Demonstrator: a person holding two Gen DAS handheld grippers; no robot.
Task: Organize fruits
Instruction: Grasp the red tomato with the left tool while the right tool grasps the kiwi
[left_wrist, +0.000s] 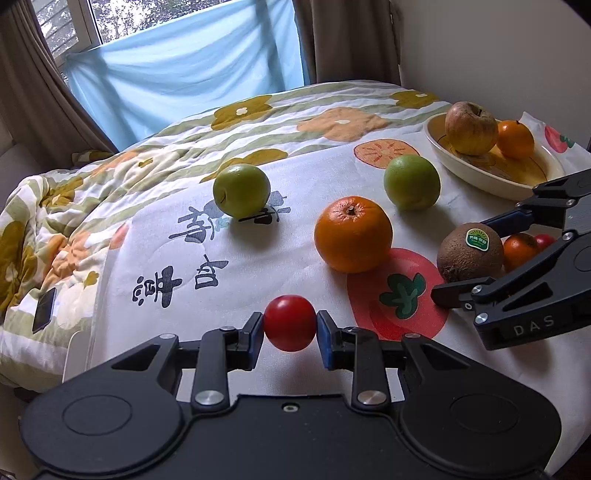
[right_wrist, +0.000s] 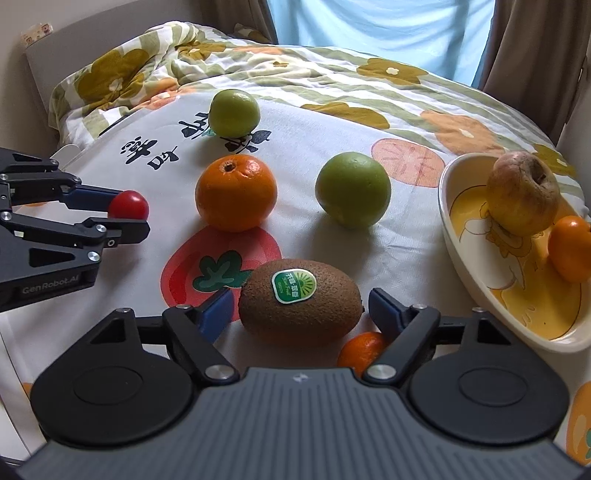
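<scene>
My left gripper (left_wrist: 290, 328) is shut on a small red tomato (left_wrist: 290, 323), also seen in the right wrist view (right_wrist: 128, 205). My right gripper (right_wrist: 300, 312) is open with its jaws on either side of a brown kiwi (right_wrist: 300, 306) with a green sticker, apart from it. The kiwi shows in the left wrist view (left_wrist: 470, 253) too. A large orange (right_wrist: 236, 192) and two green fruits (right_wrist: 352, 189) (right_wrist: 233, 112) lie on the printed cloth. A cream bowl (right_wrist: 465, 266) at the right holds a yellow-brown apple (right_wrist: 522, 192) and a small orange (right_wrist: 570, 248).
A small mandarin (right_wrist: 360, 349) lies under my right gripper, with another small red fruit (left_wrist: 545, 240) beside it. The cloth (left_wrist: 177, 258) covers a flowered quilt (left_wrist: 66, 184) on a bed. A dark phone (left_wrist: 44, 309) lies at the quilt's left edge. Curtains and a window stand behind.
</scene>
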